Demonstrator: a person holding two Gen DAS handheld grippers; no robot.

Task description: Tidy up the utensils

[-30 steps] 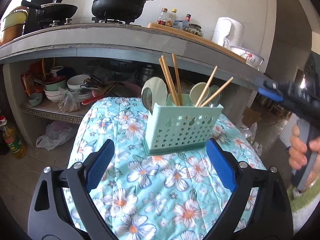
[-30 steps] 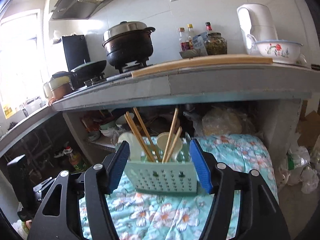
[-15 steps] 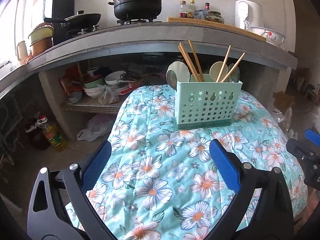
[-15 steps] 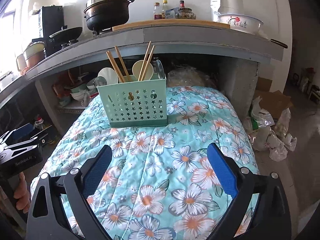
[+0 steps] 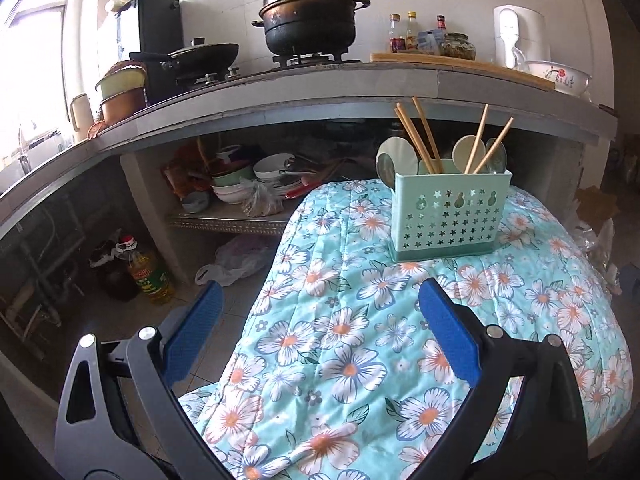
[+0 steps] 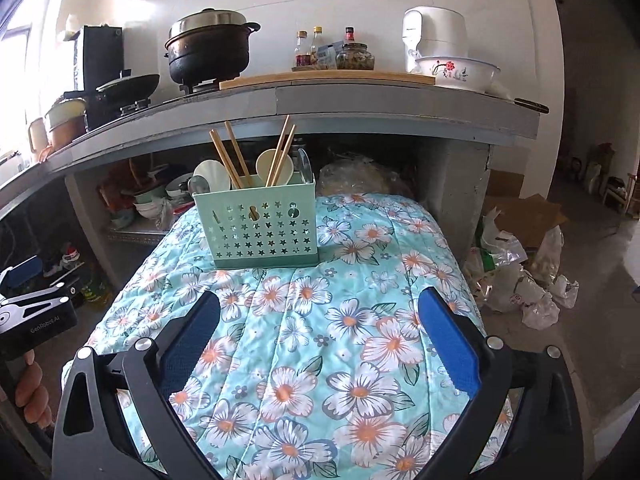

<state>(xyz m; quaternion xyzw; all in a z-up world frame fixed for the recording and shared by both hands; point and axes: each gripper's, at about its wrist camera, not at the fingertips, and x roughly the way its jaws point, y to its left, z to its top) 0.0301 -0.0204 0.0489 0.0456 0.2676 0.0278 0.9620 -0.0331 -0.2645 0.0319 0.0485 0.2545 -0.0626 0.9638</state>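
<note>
A mint-green perforated utensil holder (image 5: 448, 216) stands on the far part of a table covered with a floral cloth (image 5: 360, 340); it also shows in the right wrist view (image 6: 264, 232). Wooden chopsticks (image 5: 420, 136) and pale spoons (image 5: 466, 154) stand upright in it. My left gripper (image 5: 320, 332) is open and empty, held back over the table's near left edge. My right gripper (image 6: 320, 332) is open and empty over the near part of the cloth (image 6: 320, 340). The left gripper's body shows at the left edge of the right wrist view (image 6: 32, 312).
A concrete counter (image 5: 360, 80) behind the table carries a black pot (image 5: 312, 20), a wok, bottles and a white kettle (image 6: 436, 36). Bowls are stacked on the shelf below it (image 5: 248, 184). An oil bottle (image 5: 148, 276) stands on the floor left; plastic bags (image 6: 516, 280) lie right.
Both grippers have drawn back from the utensil holder, which now looks smaller and farther away. The left gripper has shifted left, over the table's edge. Both stay open and empty.
</note>
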